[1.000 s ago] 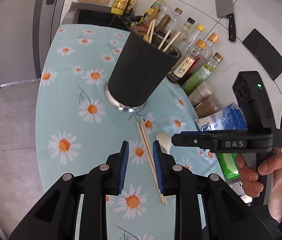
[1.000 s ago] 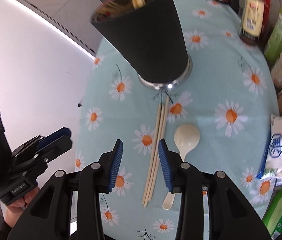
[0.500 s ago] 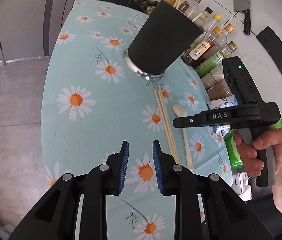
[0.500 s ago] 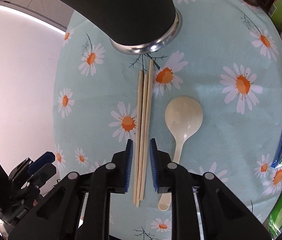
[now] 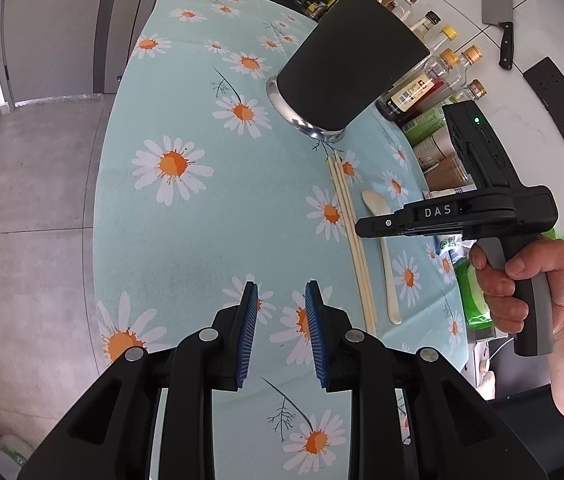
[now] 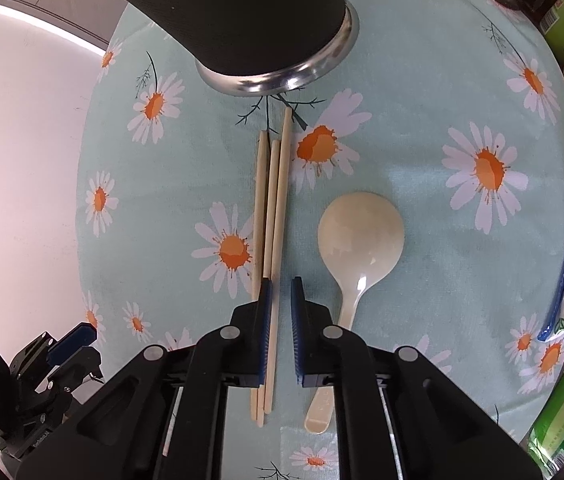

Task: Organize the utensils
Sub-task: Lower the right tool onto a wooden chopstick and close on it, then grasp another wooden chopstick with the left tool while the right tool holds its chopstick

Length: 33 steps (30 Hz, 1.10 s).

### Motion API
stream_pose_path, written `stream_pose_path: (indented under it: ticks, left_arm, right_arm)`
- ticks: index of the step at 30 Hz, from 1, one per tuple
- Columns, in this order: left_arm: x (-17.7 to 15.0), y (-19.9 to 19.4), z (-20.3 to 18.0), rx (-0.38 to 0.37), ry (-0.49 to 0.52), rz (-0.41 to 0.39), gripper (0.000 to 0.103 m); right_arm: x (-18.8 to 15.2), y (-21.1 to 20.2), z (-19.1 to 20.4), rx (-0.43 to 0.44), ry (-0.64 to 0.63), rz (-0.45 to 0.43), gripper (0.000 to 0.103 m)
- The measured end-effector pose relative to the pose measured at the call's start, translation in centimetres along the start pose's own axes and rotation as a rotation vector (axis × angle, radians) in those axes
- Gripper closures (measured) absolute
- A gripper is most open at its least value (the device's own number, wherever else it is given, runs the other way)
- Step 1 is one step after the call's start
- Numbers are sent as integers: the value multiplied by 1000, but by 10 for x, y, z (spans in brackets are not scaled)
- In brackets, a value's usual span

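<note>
Right gripper (image 6: 279, 320): lower middle of the right wrist view, pointing steeply down at the tablecloth; its jaws have just been closing and now stand narrow, with a thin gap between the blue pads; chopsticks run down into that gap, but whether the pads press on them I cannot tell
Chopsticks (image 6: 271, 216): three pale wooden sticks lying side by side in the centre of the right wrist view, far tips just short of the cup's metal foot, near ends showing under the gripper at the lower middle; in the left wrist view they lie right of centre (image 5: 352, 232)
Spoon (image 6: 362, 236): cream plastic, flat on the cloth just right of the chopsticks, bowl toward the cup, handle passing under the right finger
Cup (image 6: 241, 12): tall black holder with a shiny metal foot, upright at the top of the right wrist view; upper middle of the left wrist view (image 5: 350, 60)
Left gripper (image 5: 279, 328): lower middle of its own view, over bare cloth left of the chopsticks, pads apart by a modest gap with nothing between them
Person's hand (image 5: 530, 276): right edge of the left wrist view, wrapped round the right gripper's handle
Tablecloth (image 5: 185, 232): light blue with daisies
Bottles (image 5: 438, 76): a row behind the cup, upper right of the left wrist view
</note>
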<state>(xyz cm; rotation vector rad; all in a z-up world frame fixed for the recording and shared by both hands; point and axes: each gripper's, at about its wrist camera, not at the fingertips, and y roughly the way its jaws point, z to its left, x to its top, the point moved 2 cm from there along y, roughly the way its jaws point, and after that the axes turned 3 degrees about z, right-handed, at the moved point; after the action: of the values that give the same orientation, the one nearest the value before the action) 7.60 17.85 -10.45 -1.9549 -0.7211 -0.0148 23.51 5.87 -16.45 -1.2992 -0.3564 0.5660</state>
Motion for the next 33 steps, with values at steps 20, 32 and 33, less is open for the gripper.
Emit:
stream_pose_path:
  ticks: [20,32,33]
  left_arm:
    - [4,12,-2,-10,21,42,79]
    - [17,30,-20,-2,37,108,79]
    - [19,32,-21,-2,34,115,79]
  right_arm:
    - [3,8,36,-174,16,14,97]
    - [-4,-17,20,-58,23,-20,97]
    - [-5,-22,19,-48,21,-28,97]
